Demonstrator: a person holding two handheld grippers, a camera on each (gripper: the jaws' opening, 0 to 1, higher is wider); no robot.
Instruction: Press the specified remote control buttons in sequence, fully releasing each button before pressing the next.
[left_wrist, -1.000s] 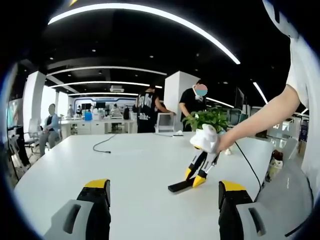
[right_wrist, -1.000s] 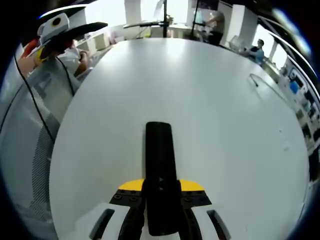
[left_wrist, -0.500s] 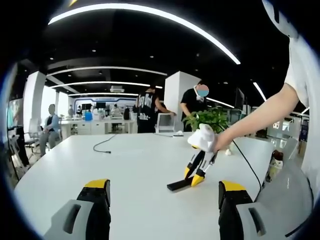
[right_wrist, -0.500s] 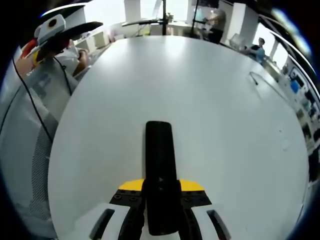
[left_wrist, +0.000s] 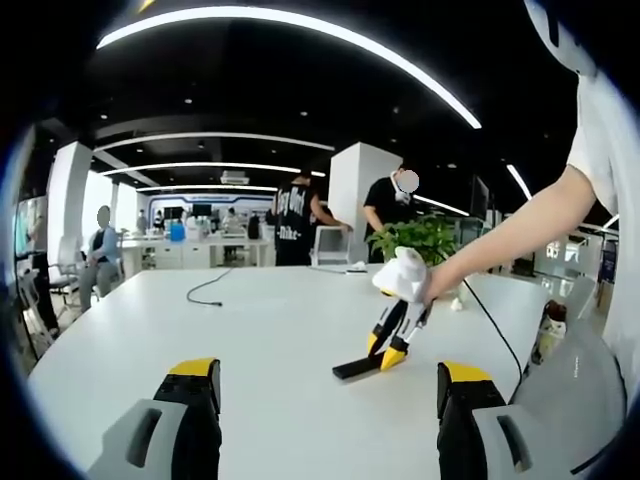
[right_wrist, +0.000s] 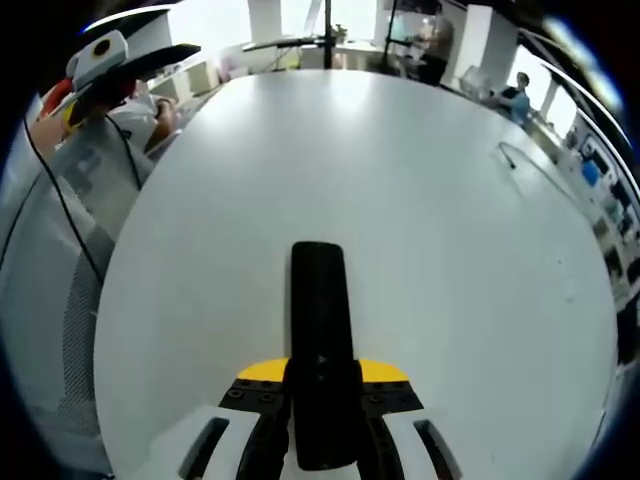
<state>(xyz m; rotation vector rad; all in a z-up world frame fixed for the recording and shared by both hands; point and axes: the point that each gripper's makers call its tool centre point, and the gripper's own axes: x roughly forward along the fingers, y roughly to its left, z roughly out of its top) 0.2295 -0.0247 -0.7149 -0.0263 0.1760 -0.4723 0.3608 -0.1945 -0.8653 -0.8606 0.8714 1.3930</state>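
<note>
Right gripper (right_wrist: 322, 395) jaws pinching the remote (right_wrist: 319, 320), its long axis pointing toward frame top; left gripper (left_wrist: 330, 400) jaws spread above the counter (right_wrist: 420, 200).

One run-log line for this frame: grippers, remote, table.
left gripper: open, above white table | right gripper: shut, tips down on slim black remote control | remote: flat on table

The remote control (right_wrist: 318, 330) is plain black on a white table (right_wrist: 420, 220). The right gripper (left_wrist: 388, 352) has yellow-tipped black jaws; at twelve o'clock, a green plant (left_wrist: 420, 238).
</note>
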